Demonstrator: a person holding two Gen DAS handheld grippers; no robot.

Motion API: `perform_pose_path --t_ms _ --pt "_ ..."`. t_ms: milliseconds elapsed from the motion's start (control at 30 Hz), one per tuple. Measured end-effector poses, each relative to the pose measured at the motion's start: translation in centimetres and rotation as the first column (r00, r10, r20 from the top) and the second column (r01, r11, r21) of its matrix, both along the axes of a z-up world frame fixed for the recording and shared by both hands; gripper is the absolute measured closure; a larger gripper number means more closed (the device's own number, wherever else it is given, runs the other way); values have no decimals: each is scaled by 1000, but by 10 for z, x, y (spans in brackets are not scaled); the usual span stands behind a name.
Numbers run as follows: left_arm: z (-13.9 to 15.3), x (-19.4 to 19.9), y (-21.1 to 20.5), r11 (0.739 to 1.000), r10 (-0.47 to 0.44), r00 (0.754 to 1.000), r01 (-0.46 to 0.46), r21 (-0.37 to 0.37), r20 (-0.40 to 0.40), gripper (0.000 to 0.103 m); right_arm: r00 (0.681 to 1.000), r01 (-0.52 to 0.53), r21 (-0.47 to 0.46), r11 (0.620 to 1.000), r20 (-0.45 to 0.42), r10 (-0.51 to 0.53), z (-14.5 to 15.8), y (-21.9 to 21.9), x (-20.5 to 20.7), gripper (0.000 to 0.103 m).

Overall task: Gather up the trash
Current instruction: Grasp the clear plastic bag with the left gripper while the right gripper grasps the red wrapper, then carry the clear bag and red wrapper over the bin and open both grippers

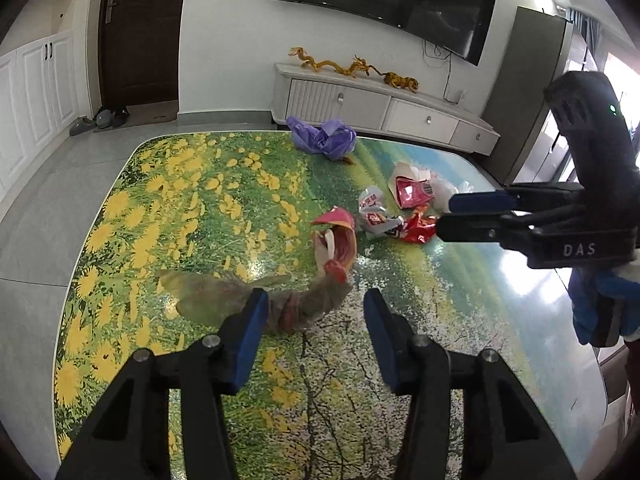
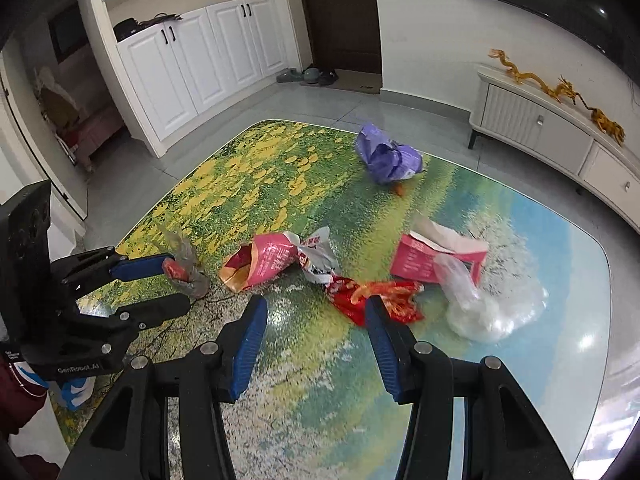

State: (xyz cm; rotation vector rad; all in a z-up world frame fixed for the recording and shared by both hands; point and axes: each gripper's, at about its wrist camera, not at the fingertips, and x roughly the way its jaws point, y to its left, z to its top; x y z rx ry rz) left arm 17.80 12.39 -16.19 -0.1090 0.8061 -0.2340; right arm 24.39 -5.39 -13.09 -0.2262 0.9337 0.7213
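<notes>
Inventory, right wrist view, left to right.

1. My left gripper (image 2: pixel 172 280), lower left of frame: jaws partly open, straddling the grey-brown twisted bag (image 2: pixel 188 270). The upper finger lies against the bag; I cannot tell that the pads pinch it. The bag is slumped at the desk's near-left edge, probably the first piece to lift.
2. Pink snack pouch (image 2: pixel 260 264), centre-left, on its side, mouth gaping.
3. White printed wrapper (image 2: pixel 318 258), touching the pouch.
4. My right gripper (image 2: pixel 316 320), lower centre: jaws partly open, holding nothing, hovering over bare desk, one fingertip just beside the red foil wrapper (image 2: pixel 376 296). I judge that wrapper its target.
5. Purple bag (image 2: pixel 390 158), upper centre, crumpled, apart from the rest.
6. Pink carton (image 2: pixel 436 258), centre-right, torn open.
7. Clear plastic bag (image 2: pixel 484 312), right, against the carton.

Surface: desk (image 2: pixel 540 360), glossy, printed with a flower meadow. Room: grey tiled floor, white cabinets (image 2: pixel 192 68) upper left, dark door (image 2: pixel 340 12) upper centre, low sideboard (image 2: pixel 540 128) upper right. No bin in view.
</notes>
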Motion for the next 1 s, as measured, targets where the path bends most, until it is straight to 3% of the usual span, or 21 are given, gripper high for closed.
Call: perform_pose_path --t_ms 133,333,433,533,633,800,1000 --pt "-2 4 2 1000 -19 1000 18 -8 -6 65 1000 -27 -51 998 3 27 -11 16 17 55" --pt "-6 11 1 999 -43 999 43 -5 -16 66 997 -78 -96 992 -37 75 -29 29 33 54" --pt "-10 15 2 999 -40 999 39 -14 -34 73 995 -87 -122 989 -58 80 -38 32 35 54" --pt "-12 14 5 999 -25 999 23 -29 -43 78 995 -90 -135 987 -55 83 -43 31 28 62" --pt "-12 11 8 999 -18 999 16 -50 -51 84 995 -88 -116 989 -65 81 -42 27 20 79" --pt "-8 -5 10 998 6 999 -8 -58 -47 91 996 -54 -67 996 -72 50 -43 14 -4 82" --pt "6 -36 13 997 26 999 -28 -77 -22 92 997 -10 -8 1000 -75 9 -36 -11 -40 85"
